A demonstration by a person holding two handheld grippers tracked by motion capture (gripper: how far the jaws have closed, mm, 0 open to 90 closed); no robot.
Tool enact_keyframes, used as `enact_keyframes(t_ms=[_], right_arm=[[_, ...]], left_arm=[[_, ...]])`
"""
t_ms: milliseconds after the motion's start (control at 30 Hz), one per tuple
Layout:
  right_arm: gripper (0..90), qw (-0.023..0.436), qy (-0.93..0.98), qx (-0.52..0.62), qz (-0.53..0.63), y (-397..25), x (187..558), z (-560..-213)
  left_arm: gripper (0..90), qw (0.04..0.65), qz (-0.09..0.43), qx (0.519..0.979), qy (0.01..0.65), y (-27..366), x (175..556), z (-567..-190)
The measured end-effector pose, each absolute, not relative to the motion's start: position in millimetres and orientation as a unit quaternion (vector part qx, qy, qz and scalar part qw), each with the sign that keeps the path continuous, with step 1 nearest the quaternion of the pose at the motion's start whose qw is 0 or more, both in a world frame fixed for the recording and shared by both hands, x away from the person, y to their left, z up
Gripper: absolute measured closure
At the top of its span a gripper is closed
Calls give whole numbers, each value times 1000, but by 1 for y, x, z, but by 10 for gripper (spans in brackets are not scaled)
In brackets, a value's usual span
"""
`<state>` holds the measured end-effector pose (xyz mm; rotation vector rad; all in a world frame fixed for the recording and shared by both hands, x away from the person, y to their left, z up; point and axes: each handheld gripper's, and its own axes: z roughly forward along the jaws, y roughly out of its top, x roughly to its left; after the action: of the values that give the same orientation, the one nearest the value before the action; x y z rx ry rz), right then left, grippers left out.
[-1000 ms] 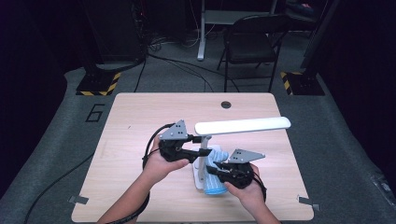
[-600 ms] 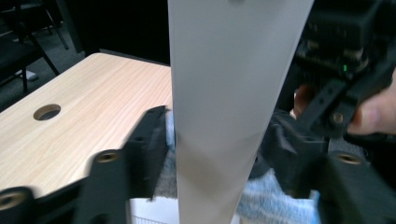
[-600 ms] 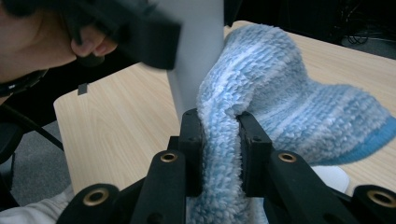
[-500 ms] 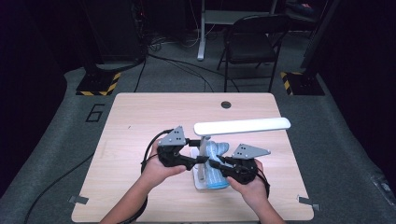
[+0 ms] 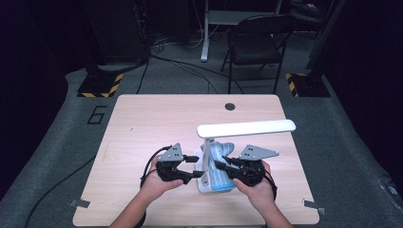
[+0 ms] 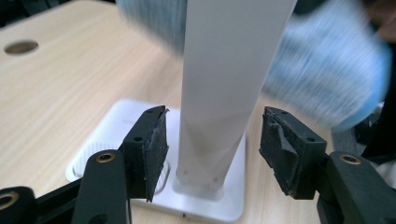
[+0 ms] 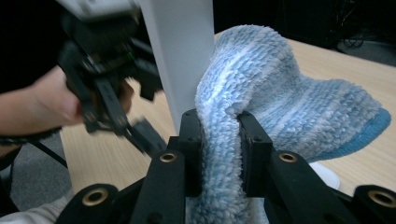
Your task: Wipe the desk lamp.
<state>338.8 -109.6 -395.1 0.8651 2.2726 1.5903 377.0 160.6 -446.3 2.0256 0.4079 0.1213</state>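
Note:
A white desk lamp point(image 5: 245, 128) stands on the table with its base point(image 5: 206, 186) near the front. My left gripper point(image 5: 194, 166) is open, its pads point(image 6: 156, 149) on either side of the lamp's upright post point(image 6: 224, 93) without touching it. My right gripper point(image 5: 222, 167) is shut on a fluffy blue and white cloth point(image 7: 275, 102), which is pressed against the right side of the post point(image 7: 182, 51). In the high view the cloth point(image 5: 219, 161) lies over the base, right of the post.
The light wooden table point(image 5: 142, 123) has a round cable hole point(image 5: 230, 106) at the back. A black folding chair point(image 5: 254, 42) stands behind the table, with cables on the grey floor.
Both hands have moved toward the front of the table. The left gripper has dropped down to the lower part of the lamp's post, and the cloth has shifted with the right gripper.

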Motion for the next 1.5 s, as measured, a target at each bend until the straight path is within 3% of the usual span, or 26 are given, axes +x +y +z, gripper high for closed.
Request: enact_keyframes(t_ms=[167,267,633,1100,1500], right_arm=[[741,129,776,287,547,-110,337,-384],[741,127,773,285,552,-109,336,-380],[742,97,792,298,524,-101,342,-405],[742,136,763,255,578,-107,332,-342],[743,107,803,279,516,-98,344,-390]], left_arm=[[420,498,40,849,170,153,383,-468],[496,492,44,854,164,146,384,-473],[500,498,39,851,161,143,387,-479],[502,499,43,849,169,142,386,-479],[500,494,39,853,163,142,388,-479]])
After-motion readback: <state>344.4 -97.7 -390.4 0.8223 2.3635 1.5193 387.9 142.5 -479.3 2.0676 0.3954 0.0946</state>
